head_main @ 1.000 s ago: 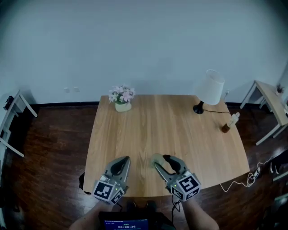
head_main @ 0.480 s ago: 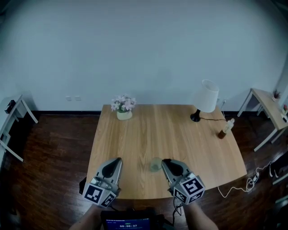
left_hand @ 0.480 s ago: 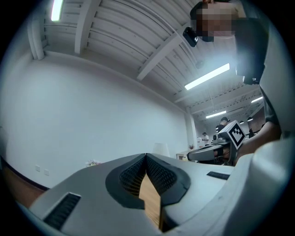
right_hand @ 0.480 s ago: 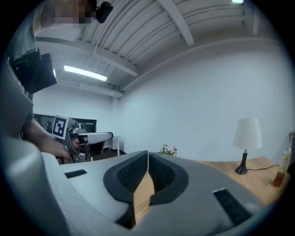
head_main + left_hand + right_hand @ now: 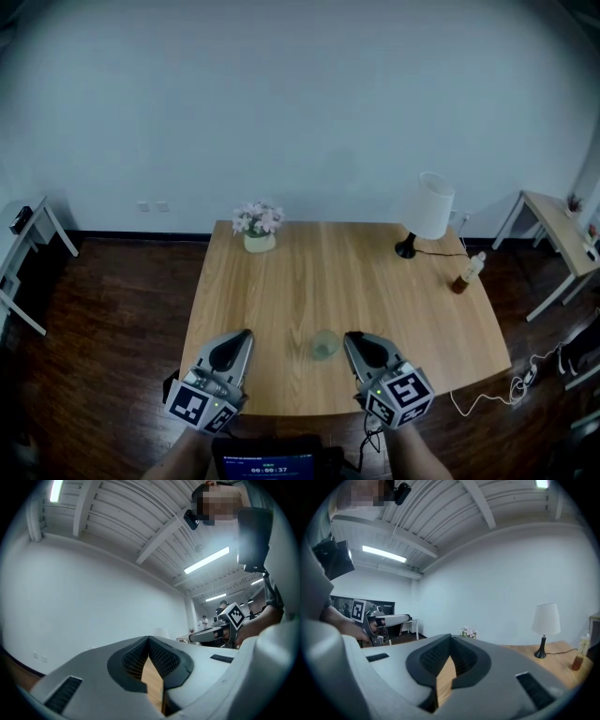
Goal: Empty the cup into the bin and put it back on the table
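Wooden table (image 5: pixel 375 281) bears a pale cup (image 5: pixel 324 344), upright between the left gripper (image 5: pixel 246 334) and right gripper (image 5: pixel 352 337). Both are fully closed and empty. A nudge from closed jaws could topple the cup.

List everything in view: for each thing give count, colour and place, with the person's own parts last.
Table: one, light wood, mid-room.
Cup: one, clear greenish, near edge, between the tools.
Flower pot: one, white with pink blooms, far left corner.
Lamp: one, white shade, black base, far right corner.
Bottle: one, brown, right edge.
Left side table: one, white, left wall.
Right side table: one, pale, right wall.
Cable: one, white, floor at right.
Screen: one, dark, bottom edge.
Left tool: one, grey, shut, left of cup.
Right tool: one, grey, shut, right of cup.
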Demonstrator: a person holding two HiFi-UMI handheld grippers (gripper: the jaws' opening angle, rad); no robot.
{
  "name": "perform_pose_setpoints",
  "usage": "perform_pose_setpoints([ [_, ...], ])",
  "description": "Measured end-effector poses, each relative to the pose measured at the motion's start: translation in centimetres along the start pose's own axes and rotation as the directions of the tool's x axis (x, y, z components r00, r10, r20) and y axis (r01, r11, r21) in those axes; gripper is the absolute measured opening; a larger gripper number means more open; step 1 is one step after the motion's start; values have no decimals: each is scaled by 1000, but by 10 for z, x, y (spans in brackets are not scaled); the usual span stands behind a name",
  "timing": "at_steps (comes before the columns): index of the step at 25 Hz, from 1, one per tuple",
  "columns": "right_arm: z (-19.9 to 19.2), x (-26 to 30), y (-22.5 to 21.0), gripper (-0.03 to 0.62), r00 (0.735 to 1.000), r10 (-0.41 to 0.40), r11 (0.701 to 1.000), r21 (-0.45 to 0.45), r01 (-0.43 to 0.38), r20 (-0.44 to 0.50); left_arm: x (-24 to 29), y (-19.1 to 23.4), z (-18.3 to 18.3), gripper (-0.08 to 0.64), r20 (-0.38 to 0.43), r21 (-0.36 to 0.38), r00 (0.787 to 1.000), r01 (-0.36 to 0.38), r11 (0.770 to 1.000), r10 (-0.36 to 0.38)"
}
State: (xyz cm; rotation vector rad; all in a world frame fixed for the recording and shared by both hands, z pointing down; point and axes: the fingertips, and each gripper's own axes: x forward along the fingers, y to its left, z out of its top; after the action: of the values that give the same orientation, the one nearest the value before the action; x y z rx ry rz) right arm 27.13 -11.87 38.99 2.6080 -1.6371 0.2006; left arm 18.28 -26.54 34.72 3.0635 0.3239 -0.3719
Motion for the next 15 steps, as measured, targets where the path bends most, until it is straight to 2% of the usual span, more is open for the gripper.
perform_pose_setpoints([
  [15, 2, 3, -4, 0, 1000, -6, 1000, 2, 6, -2, 2, 0, -1, -8, -10, 15, 999, 33, 999, -33],
])
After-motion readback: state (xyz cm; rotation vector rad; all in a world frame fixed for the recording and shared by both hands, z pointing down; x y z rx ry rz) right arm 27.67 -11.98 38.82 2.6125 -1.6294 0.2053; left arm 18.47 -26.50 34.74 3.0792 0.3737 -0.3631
